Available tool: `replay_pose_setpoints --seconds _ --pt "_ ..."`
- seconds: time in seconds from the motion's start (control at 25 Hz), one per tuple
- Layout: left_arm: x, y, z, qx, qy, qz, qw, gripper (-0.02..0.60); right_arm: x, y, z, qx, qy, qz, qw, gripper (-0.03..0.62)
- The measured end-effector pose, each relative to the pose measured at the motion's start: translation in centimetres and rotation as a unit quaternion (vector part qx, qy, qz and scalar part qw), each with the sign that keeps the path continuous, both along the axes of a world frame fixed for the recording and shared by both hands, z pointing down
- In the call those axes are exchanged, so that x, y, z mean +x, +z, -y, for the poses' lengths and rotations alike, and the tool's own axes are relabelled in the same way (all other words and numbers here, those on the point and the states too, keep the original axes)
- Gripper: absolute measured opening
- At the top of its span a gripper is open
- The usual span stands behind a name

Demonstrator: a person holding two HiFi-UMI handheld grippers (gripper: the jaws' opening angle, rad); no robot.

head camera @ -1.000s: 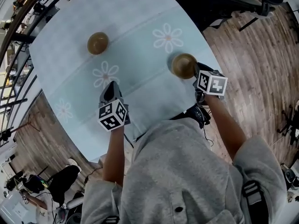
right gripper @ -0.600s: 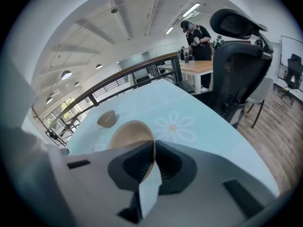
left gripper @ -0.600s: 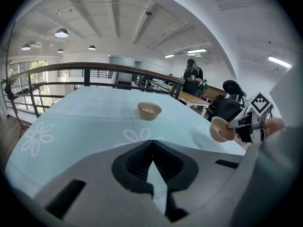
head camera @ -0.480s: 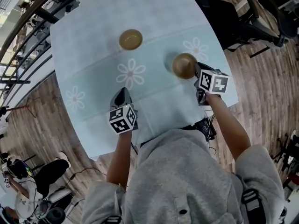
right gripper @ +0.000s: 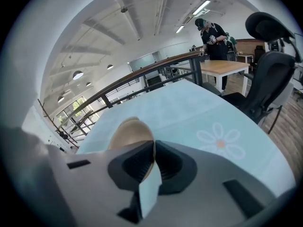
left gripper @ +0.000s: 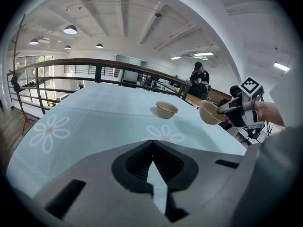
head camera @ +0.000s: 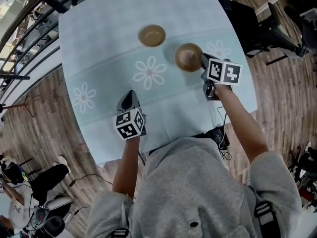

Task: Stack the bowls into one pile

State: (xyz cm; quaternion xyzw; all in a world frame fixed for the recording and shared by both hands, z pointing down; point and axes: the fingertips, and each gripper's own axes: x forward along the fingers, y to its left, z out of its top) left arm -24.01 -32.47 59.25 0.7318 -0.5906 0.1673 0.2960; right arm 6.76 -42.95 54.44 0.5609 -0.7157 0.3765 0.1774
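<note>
Tan held bowl [head camera: 188, 57] hangs beside resting bowl [head camera: 151, 35] (daisy tablecloth [head camera: 99, 48] between).

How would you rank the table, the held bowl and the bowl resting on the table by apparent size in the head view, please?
1. Table, clearly largest.
2-3. Held bowl and resting bowl look alike; the held one may be nearer the camera, so I won't rank them.

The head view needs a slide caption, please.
Right gripper grips one tan bowl near the other bowl; left gripper shut, empty.
</note>
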Motion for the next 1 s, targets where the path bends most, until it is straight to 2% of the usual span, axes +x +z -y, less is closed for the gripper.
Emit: replay_pose_setpoints --seconds 0.24,0.48,0.8,1.0 --pt "-2.7 0.8 -0.4 -0.009 -0.003 -0.004 0.9999 0.018 -5.0 -1.8 3.7 0.011 -0.013 0.020 1.000 0.035" --pt "-4.9 1.6 -0.5 -0.012 -0.004 -0.017 0.9998 0.018 -9.1 -1.9 6.9 0.018 -0.003 0.029 0.999 0.035" --pt "-6.2 2.9 0.0 -0.023 -0.004 -0.023 0.9995 0.018 -11.4 0.3 10.6 0.010 0.044 0.067 0.997 0.035" --pt "-6.7 3.7 -0.2 -0.031 -0.012 -0.031 0.9990 0.018 -12.1 2.7 11.4 -0.003 0.067 0.071 0.995 0.035"
